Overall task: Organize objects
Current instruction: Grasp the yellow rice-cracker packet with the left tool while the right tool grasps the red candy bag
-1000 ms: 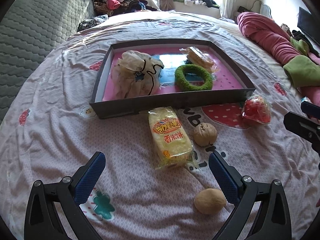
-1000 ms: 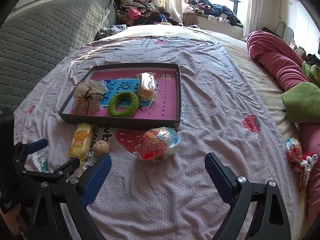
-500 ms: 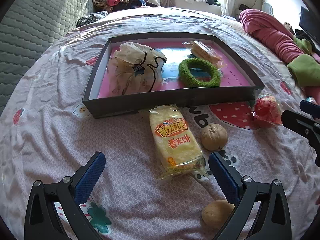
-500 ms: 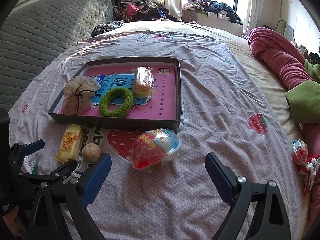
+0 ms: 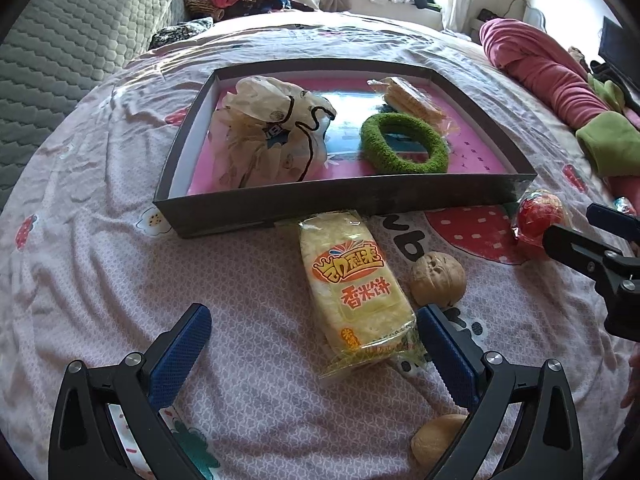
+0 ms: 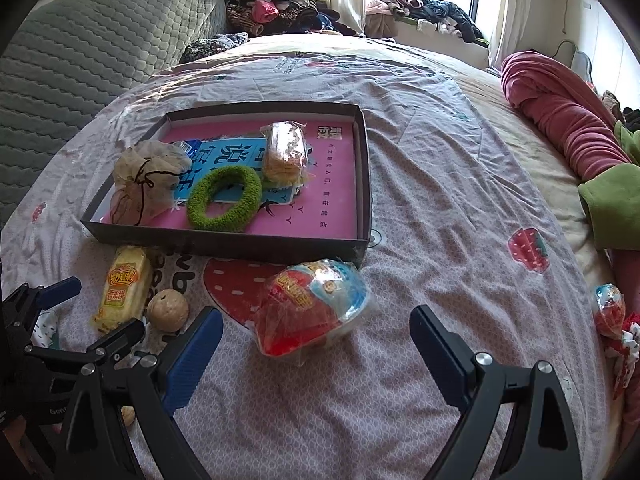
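A dark shallow box [image 5: 344, 204] [image 6: 224, 242] on the bed holds a drawstring pouch [image 5: 264, 128] [image 6: 148, 184], a green fuzzy ring [image 5: 404, 142] [image 6: 224, 198] and a wrapped cracker pack [image 5: 412, 98] [image 6: 284, 152]. In front of it lie a yellow rice-cracker pack [image 5: 354, 284] [image 6: 122, 288], a walnut [image 5: 438, 282] [image 6: 168, 310], a second walnut [image 5: 436, 438] and a red-and-blue snack bag [image 6: 312, 306] [image 5: 538, 214]. My left gripper [image 5: 314, 330] is open around the near end of the yellow pack. My right gripper [image 6: 316, 332] is open just before the snack bag.
A rolled pink blanket [image 6: 560, 116] and green cloth [image 6: 612, 208] lie along the right. Small wrapped sweets [image 6: 610, 310] sit at the right edge. A grey quilted headboard [image 6: 80, 52] is on the left, with clothes piles [image 6: 280, 12] behind.
Both grippers have moved forward and lower. The yellow pack now reaches between the left fingers, and the snack bag sits closer to the right fingers. Both stayed open.
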Action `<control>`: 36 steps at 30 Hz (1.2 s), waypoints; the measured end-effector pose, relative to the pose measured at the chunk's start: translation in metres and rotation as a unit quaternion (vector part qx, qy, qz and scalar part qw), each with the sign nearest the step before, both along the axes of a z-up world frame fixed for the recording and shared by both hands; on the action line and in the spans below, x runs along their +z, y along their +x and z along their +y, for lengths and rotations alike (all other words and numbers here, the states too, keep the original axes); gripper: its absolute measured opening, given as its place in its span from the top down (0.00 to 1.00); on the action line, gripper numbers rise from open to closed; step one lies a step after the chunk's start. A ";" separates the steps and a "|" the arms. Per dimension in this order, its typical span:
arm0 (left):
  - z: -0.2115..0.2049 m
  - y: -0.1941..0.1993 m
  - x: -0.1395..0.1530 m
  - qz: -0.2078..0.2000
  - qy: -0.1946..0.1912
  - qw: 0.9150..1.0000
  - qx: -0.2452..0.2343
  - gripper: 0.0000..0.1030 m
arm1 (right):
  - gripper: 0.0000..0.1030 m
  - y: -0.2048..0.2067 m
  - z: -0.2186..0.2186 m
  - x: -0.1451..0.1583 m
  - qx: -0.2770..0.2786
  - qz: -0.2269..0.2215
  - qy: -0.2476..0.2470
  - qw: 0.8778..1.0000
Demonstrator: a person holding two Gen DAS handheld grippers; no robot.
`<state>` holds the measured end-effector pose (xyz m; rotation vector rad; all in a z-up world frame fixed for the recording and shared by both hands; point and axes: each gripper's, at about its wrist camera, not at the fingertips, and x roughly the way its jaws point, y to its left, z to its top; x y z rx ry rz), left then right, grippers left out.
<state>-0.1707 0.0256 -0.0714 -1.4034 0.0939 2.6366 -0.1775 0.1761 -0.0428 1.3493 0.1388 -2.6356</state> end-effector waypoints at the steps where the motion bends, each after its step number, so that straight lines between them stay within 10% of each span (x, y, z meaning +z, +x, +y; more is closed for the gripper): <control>1: 0.000 0.000 0.000 0.000 0.002 1.000 0.000 0.02 | 0.08 -0.001 -0.001 -0.001 0.001 -0.001 0.000 1.000; 26: 0.002 -0.007 -0.004 -0.016 0.025 0.999 -0.027 0.54 | 0.35 -0.022 -0.007 -0.018 -0.012 -0.012 -0.002 1.000; 36: 0.003 -0.006 -0.004 -0.020 0.038 0.998 -0.037 0.57 | 0.38 -0.020 -0.009 -0.017 -0.009 -0.007 0.005 1.000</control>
